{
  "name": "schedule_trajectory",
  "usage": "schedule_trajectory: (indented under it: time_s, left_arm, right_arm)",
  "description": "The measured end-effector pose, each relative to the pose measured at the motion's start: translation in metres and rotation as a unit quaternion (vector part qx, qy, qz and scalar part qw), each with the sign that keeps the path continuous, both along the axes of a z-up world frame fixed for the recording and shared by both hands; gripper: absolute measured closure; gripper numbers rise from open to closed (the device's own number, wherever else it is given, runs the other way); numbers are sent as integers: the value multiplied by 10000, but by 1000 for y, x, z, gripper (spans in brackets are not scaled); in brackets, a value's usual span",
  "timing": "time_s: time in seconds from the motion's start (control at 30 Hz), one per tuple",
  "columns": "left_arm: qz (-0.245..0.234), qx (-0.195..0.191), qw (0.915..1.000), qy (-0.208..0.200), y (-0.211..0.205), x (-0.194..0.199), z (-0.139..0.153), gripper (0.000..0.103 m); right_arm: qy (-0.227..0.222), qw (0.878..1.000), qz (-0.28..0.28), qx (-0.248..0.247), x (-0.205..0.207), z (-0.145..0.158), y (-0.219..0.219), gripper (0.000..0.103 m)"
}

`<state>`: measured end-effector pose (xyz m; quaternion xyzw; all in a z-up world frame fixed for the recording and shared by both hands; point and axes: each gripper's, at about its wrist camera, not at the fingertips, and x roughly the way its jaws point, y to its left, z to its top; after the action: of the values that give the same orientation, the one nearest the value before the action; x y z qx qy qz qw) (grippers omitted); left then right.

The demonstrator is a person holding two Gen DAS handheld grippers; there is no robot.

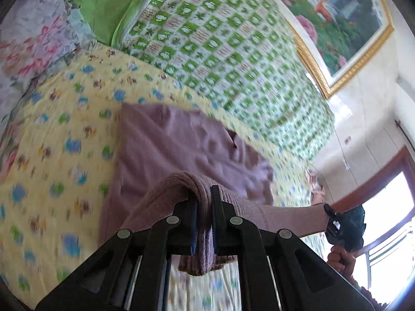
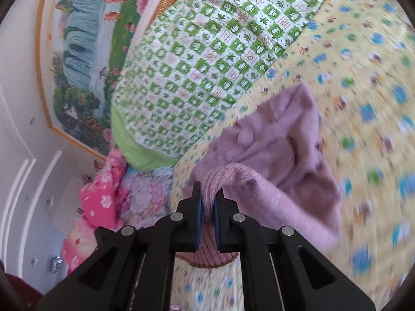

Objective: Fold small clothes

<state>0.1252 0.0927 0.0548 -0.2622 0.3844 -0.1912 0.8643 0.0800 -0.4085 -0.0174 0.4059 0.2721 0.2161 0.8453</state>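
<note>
The mauve knit garment (image 1: 186,145) lies on the yellow printed sheet (image 1: 57,134), near the green checked quilt (image 1: 220,46), its ribbed hem lifted. Your left gripper (image 1: 205,202) and right gripper (image 2: 207,202) are each clamped on that hem. Keep both level, the hem taut, and lay it squarely onto the far edge.

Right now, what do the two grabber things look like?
Both are black plastic. The left gripper and the right gripper each have two angled arms joined by round silver pins, with blue pads on the inside of the fingers. Shiny metal rails run underneath. No cables or sleeves show.
</note>
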Motion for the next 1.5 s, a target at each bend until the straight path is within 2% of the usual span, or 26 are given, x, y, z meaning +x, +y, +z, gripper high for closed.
schedule_trajectory:
  time_s: [0.1,0.4,0.6,0.8,0.87,0.97,1.0,1.03,1.07,1.1,1.13,1.2,1.3,1.4,1.5]
  left_arm:
    - [145,100,9998,97,-4,47,-9,96]
    - [384,291,9980,406,-13,148,-44,96]
    - [587,435,9951,663,-13,209,-73,96]
    - [664,616,9908,1002,-16,241,-103,95]
    - [674,652,9910,951,-17,244,-101,92]
    - [703,762,9914,799,-17,240,-86,84]
    - [722,784,9915,750,-16,237,-81,76]
    - [791,867,9906,698,-15,233,-75,59]
    - [863,946,9895,666,-13,229,-69,50]
    - [951,967,9891,574,-10,223,-63,42]
    - [974,927,9895,535,-8,219,-58,42]
    - [1014,890,9896,504,-4,209,-47,42]
    - [839,972,9911,361,-13,188,-33,42]
    - [226,1020,9940,323,-43,163,-32,40]
    - [-732,1272,9883,421,-92,138,-48,40]
  right_arm:
    - [152,9999,-31,-65,44,-6,0,94]
    - [554,9981,-279,-23,153,-29,-10,94]
    - [913,9948,-368,-276,203,-54,-18,94]
    - [1354,9891,-457,-366,235,-76,-20,90]
    - [1516,9870,-438,-290,240,-77,-23,89]
    - [1459,9877,-450,-349,236,-68,-23,85]
    - [1417,9881,-469,-382,233,-64,-23,83]
    - [1376,9880,-556,-424,229,-59,-24,73]
    - [1316,9882,-645,-447,225,-55,-25,57]
    - [1190,9887,-784,-462,219,-49,-28,49]
    - [1042,9890,-942,-472,213,-43,-32,37]
    - [947,9885,-1060,-525,204,-34,-34,36]
    - [683,9924,-812,-623,184,-21,-21,36]
    - [253,9925,-230,-1173,162,-12,16,36]
    - [58,9812,668,-1812,147,-20,66,36]
